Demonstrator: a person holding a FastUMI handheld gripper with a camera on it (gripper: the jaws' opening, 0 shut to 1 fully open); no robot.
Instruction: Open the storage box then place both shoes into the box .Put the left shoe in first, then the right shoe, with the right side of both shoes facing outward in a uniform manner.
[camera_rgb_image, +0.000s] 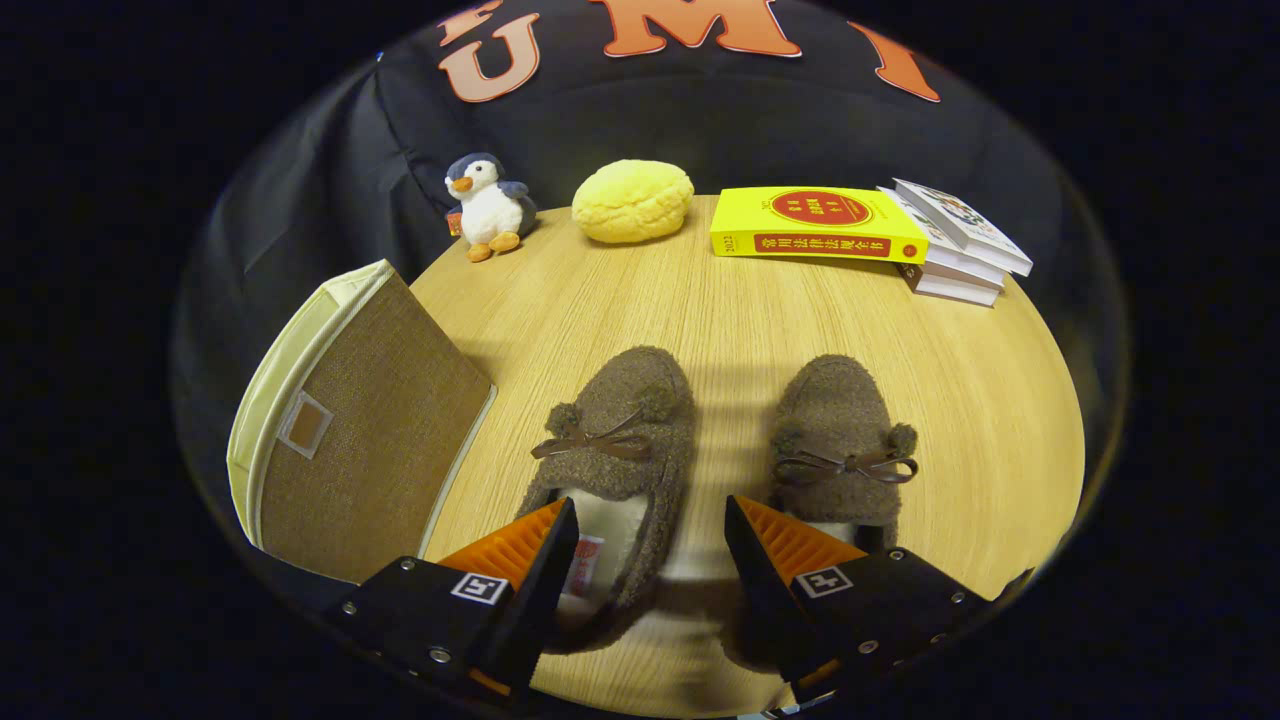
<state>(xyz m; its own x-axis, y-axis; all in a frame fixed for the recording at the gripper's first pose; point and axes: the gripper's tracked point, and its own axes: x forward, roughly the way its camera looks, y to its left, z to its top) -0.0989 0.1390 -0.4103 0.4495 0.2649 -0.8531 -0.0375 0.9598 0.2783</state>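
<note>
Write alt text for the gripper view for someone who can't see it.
An open gripper hovers over two fuzzy brown slippers on a wooden table, the left slipper between its fingers and the right slipper just beyond. A closed fabric box lies beside them; a toy penguin, a yellow plush bun and stacked books sit beyond.

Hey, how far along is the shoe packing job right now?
Done: nothing yet; the storage box looks closed. In hand: the open gripper straddles the left shoe's heel side, gripping nothing. Left: open the box, load that shoe, then the right shoe.
</note>
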